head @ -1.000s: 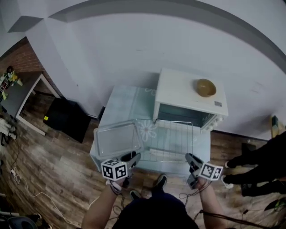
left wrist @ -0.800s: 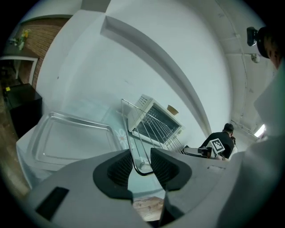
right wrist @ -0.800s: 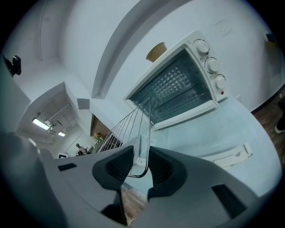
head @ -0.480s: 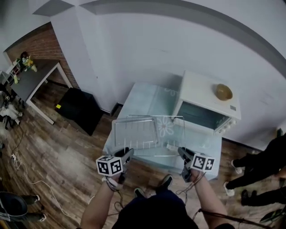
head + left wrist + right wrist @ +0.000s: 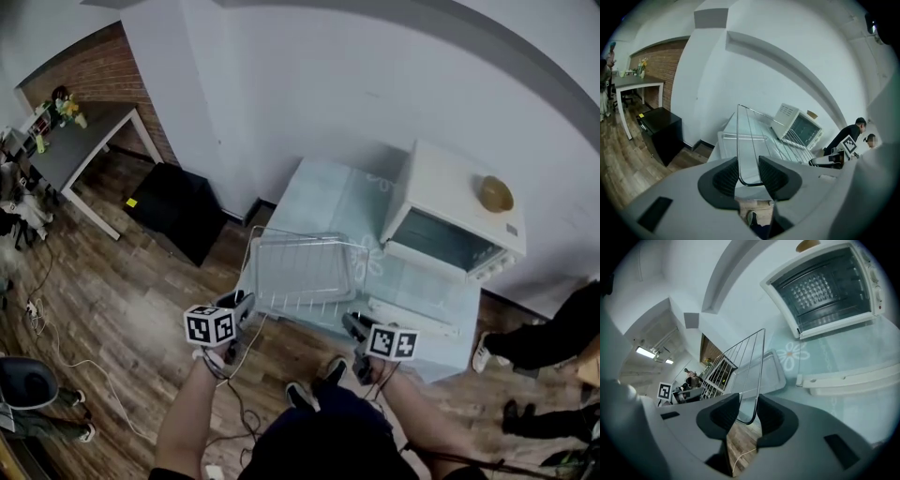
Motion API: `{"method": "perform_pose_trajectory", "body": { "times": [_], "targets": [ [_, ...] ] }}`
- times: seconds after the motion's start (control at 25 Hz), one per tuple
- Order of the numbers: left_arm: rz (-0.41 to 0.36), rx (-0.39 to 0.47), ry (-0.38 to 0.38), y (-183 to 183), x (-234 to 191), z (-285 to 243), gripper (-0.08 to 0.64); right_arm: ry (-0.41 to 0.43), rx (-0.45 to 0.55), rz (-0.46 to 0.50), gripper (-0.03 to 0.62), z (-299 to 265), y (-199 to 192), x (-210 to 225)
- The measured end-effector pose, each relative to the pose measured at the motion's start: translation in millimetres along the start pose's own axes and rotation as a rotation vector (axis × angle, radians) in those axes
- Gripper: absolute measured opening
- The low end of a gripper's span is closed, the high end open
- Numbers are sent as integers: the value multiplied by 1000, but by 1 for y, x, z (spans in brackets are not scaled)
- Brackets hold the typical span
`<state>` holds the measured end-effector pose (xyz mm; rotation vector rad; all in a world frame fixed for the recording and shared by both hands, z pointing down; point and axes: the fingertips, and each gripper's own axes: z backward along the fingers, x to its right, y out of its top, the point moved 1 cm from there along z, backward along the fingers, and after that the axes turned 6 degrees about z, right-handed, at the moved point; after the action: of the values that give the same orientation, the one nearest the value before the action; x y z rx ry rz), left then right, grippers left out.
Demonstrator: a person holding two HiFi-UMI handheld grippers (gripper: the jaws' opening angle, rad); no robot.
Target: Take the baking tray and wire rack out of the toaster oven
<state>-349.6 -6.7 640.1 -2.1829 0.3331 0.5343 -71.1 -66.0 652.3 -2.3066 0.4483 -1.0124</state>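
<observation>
While both tongs stand at the near edge of the table [image 5: 328, 202], we find the wire rack [image 5: 753, 140] outside the toaster oven [image 5: 455, 211], held between them. The left gripper [image 5: 241, 303] is clamped on the rack's near left corner, and the rim wire sits between its pads. The right gripper [image 5: 354, 325] has the near right corner between its pads. Its jaws are opening, yet the wire appears to touch both pads.

We note that the rack lies over the baking tray [image 5: 302, 274], which rests on the left part of the table, beside the oven. Whether rack and tray touch, we cannot tell. The oven door [image 5: 412, 314] hangs open, flat toward the table's near edge. A bowl [image 5: 496, 194] stands on the oven's top. A black cabinet [image 5: 173, 220] sits on the floor left of the table.
</observation>
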Motion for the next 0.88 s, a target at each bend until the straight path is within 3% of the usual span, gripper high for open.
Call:
{"method": "perform_pose_trajectory", "body": {
  "times": [0.44,0.88],
  "targets": [
    [-38,-107,159,-10,-81,-48,127,-24,-210,80,143,-75,-33,5],
    [-37,-157,260,-18,-109,-76,138,-133,-259,145,175,-104,-34,20]
  ]
}}
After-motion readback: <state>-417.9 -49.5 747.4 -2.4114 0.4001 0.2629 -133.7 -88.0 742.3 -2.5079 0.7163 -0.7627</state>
